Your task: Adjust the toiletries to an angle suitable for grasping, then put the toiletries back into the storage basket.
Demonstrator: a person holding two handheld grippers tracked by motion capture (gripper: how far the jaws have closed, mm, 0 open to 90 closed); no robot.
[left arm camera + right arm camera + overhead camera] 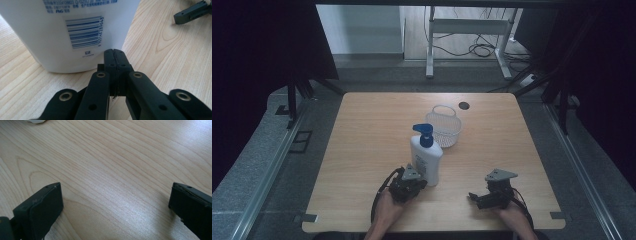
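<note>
Two grippers at work: my left gripper (115, 53), jaws together, nudges the pump bottle (426, 159); my right gripper (115, 202), jaws apart, should steady it.

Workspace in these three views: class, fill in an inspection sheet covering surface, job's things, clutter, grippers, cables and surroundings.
Surface: wooden table, light woodgrain, round cable hole near far edge.
Job's things: white pump bottle with blue pump, upright; white mesh basket behind it, apparently empty.
Clutter: nothing seen.
Grippers: left gripper jaws shut, tips at the bottle's base, gripping nothing; right gripper jaws wide open over bare table.
Cables: black cable trails from left gripper; cables on floor beyond table.
Surroundings: dark curtains, white desk frame behind.
</note>
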